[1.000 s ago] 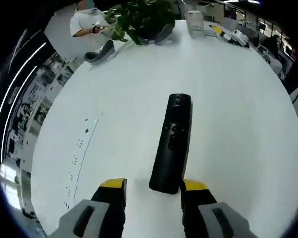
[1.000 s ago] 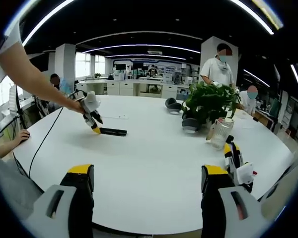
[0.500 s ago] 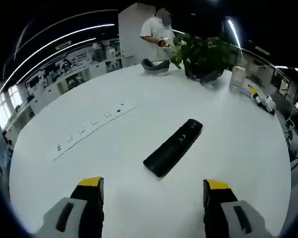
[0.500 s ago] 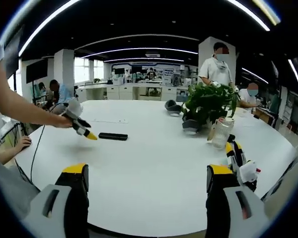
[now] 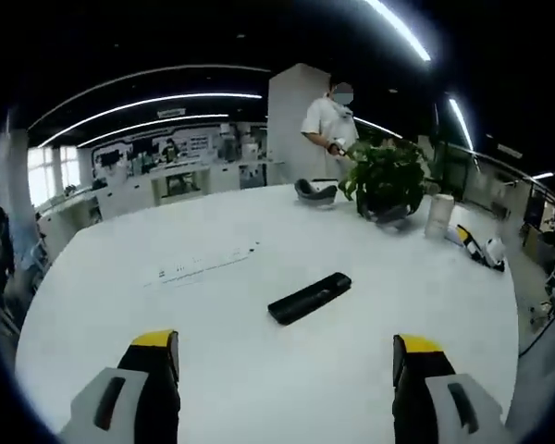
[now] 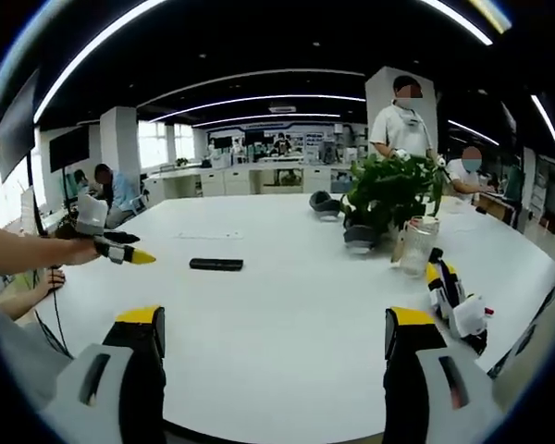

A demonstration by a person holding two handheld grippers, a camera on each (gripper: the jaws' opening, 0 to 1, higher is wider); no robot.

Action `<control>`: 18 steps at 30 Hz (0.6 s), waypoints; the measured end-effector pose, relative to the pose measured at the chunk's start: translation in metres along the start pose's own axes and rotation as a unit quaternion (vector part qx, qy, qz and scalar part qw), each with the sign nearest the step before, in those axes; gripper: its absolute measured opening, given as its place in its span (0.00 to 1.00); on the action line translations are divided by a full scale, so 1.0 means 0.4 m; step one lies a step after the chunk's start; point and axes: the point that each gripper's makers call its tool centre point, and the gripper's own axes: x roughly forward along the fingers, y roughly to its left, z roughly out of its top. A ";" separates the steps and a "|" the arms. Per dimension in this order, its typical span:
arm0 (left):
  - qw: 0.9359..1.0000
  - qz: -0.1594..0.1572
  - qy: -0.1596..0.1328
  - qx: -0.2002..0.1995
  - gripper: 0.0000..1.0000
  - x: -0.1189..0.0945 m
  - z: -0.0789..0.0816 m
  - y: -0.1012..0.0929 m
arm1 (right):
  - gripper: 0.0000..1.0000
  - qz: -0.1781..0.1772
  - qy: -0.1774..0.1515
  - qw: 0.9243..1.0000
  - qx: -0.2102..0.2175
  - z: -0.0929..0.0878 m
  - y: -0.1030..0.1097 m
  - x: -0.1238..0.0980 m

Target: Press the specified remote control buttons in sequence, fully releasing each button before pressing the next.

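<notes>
The black remote control (image 5: pixel 310 298) lies flat on the white table (image 5: pixel 259 388), well ahead of my left gripper (image 5: pixel 284 350). That gripper's yellow-tipped jaws stand wide apart with nothing between them. In the right gripper view the same remote (image 6: pixel 215 265) rests left of centre. A hand holds the left gripper (image 6: pixel 139 258) off to the remote's left, apart from it. My right gripper (image 6: pixel 273 326) hovers open over the near part of the table (image 6: pixel 277 370), far from the remote.
A potted plant (image 6: pixel 388 190) and a clear jar (image 6: pixel 414 248) stand at the right, with a spare gripper (image 6: pixel 455 301) lying near the edge. Dark pads (image 5: pixel 314 191) sit beside the plant (image 5: pixel 384 176). A person (image 6: pixel 402 125) stands behind it; inset sockets (image 5: pixel 203 266) line the table.
My left gripper has drawn back and away from the remote, which stays lying on the table, and its view has levelled out. The right gripper has hardly moved.
</notes>
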 end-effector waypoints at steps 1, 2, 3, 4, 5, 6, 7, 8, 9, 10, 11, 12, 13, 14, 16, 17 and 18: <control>1.000 0.002 -0.006 -0.001 1.00 -0.018 0.005 -0.007 | 1.00 0.000 -0.001 1.000 0.001 0.001 0.000 0.000; 1.000 0.007 -0.018 0.000 1.00 -0.045 0.015 -0.017 | 1.00 0.001 -0.002 1.000 0.002 0.002 0.000 -0.001; 0.999 0.018 -0.027 -0.007 1.00 -0.063 0.021 -0.019 | 1.00 0.002 -0.003 1.000 0.003 0.003 0.001 -0.001; 0.999 0.017 -0.038 -0.009 1.00 -0.090 0.029 -0.034 | 1.00 0.004 -0.003 1.000 0.002 0.002 0.003 -0.001; 0.998 0.020 -0.051 -0.012 1.00 -0.108 0.037 -0.041 | 1.00 0.005 -0.003 1.000 0.001 0.002 0.004 -0.001; 0.997 0.025 -0.072 -0.018 1.00 -0.136 0.049 -0.050 | 1.00 0.006 -0.003 1.000 0.000 0.002 0.005 -0.001; 0.996 0.026 -0.079 -0.017 1.00 -0.145 0.053 -0.053 | 1.00 0.006 -0.004 1.000 0.000 0.002 0.005 -0.001; 0.995 0.034 -0.096 -0.019 1.00 -0.172 0.059 -0.057 | 1.00 0.006 -0.004 1.000 0.000 0.003 0.005 -0.002; 0.994 0.050 -0.096 -0.020 1.00 -0.197 0.051 -0.053 | 1.00 0.005 -0.004 1.000 0.000 0.003 0.005 -0.002; 0.994 0.057 -0.086 -0.027 1.00 -0.213 0.041 -0.053 | 1.00 0.004 -0.004 1.000 0.002 0.002 0.004 -0.002; 0.993 0.063 -0.091 -0.039 1.00 -0.234 0.040 -0.055 | 1.00 0.003 -0.004 1.000 0.004 0.002 0.003 -0.002; 0.992 0.067 -0.099 -0.044 1.00 -0.250 0.042 -0.056 | 1.00 0.004 -0.004 1.000 0.005 0.002 0.002 -0.002; 0.990 0.077 -0.104 -0.050 1.00 -0.268 0.043 -0.053 | 1.00 0.005 -0.005 1.000 0.007 0.002 0.003 -0.003; 0.989 0.085 -0.111 -0.056 1.00 -0.295 0.044 -0.057 | 1.00 0.007 -0.006 1.000 0.007 0.003 0.005 -0.003; 0.988 0.096 -0.112 -0.051 1.00 -0.335 0.038 -0.065 | 1.00 0.009 -0.006 1.000 0.006 0.003 0.007 -0.004; 0.988 0.100 -0.111 -0.047 1.00 -0.350 0.034 -0.068 | 1.00 0.009 -0.007 1.000 0.005 0.003 0.008 -0.004; 0.988 0.101 -0.105 -0.046 1.00 -0.370 0.025 -0.073 | 1.00 0.011 -0.007 1.000 0.005 0.004 0.009 -0.004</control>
